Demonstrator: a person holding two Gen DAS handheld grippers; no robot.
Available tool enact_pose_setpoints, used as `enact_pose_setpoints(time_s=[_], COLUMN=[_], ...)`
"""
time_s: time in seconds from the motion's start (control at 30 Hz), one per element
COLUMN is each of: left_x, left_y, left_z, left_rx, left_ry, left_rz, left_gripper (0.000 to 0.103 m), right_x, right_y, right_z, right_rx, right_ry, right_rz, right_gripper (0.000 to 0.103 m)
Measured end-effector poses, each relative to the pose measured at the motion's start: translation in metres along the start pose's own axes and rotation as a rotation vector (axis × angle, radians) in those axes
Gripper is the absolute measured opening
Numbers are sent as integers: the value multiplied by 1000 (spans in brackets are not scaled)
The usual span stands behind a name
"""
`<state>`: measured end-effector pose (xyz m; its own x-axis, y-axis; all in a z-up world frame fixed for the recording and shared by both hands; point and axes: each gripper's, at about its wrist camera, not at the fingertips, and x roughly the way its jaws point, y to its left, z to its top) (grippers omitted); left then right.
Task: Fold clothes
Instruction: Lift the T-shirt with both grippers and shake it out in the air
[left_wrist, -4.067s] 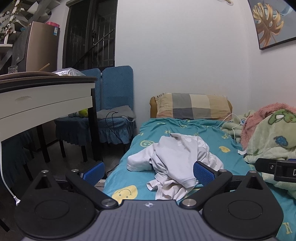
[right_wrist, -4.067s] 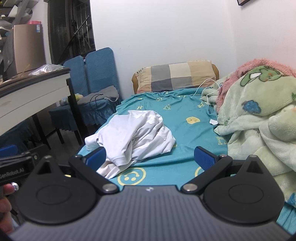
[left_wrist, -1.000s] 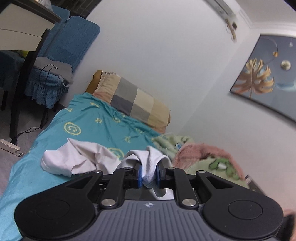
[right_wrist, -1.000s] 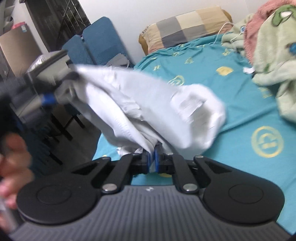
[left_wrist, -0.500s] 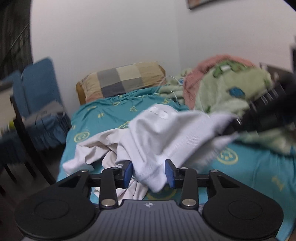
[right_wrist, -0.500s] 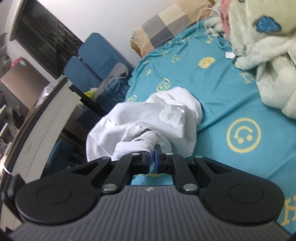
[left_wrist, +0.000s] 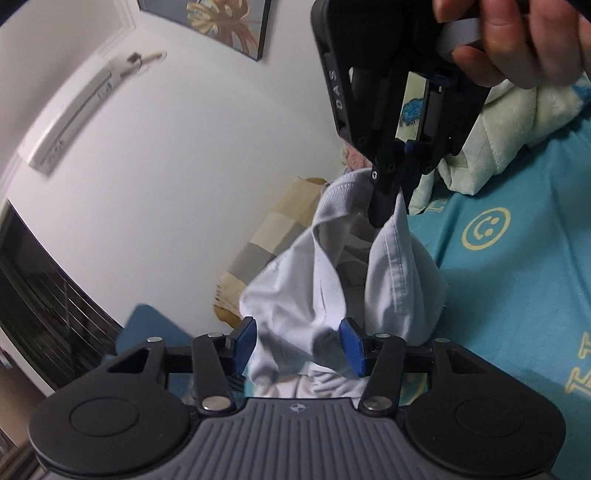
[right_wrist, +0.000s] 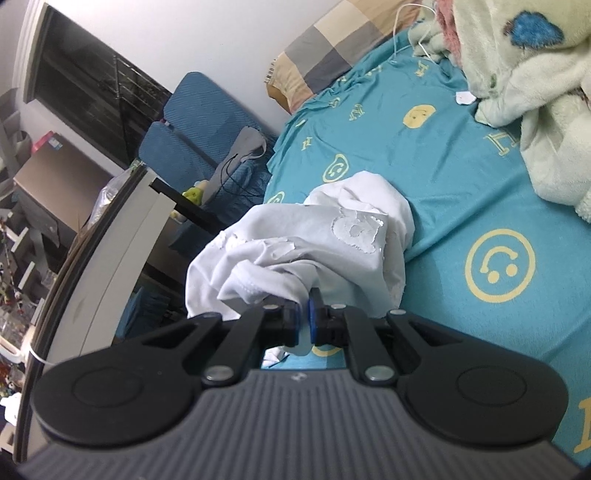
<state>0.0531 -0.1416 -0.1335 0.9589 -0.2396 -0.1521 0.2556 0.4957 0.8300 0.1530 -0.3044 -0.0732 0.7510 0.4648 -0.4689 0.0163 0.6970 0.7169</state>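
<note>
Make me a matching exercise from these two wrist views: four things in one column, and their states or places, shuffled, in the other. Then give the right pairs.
Things:
1. left hand-held gripper
2. right hand-held gripper
3. white shirt
4. plaid pillow

States or places:
A. at the head of the bed, against the wall
B. open, with cloth between its fingers
C. bunched, lifted by one edge
D. shut on cloth

Pairs: 1-B, 2-D, 3-C, 4-A
</note>
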Motion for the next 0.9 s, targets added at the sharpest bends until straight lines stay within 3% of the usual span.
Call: enact_pose_setpoints(time_s=[0.07,0.2,0.3,0.5,0.57,0.6,0.7,0.73,0.9], left_x=[-2,-1,5,39,50,55,66,68,76], left_y=[-7,-15,-29,-38,-21,-13,7,13,53], left_z=[5,9,7,1,7,10,15,16,20], left_rx=[28,39,114,124,6,-52,-219,-273,-518], left_ry=[-5,-8,7,45,62,70,75,73,-21], left_rz=[21,-9,-26,85,116,131,115,99,-33], left_gripper=[57,59,60,60,58,53,26,11,5], right_x=[0,2,1,1,2,3,6,8,15], right_y=[0,-2,-3,-6,-11,-13,-18,-19,-14], right_z=[0,0,0,0,-1,-1,-3,-4,-12], right_rx=[7,15,24,25,27,29,29,26,-33], right_ry=[1,6,6,9,13,15,33,40,55], right_rz=[-5,-1,11,11,-16,-29,-76,-90,-165], right_gripper=[8,8,8,8,8,8,8,9,11])
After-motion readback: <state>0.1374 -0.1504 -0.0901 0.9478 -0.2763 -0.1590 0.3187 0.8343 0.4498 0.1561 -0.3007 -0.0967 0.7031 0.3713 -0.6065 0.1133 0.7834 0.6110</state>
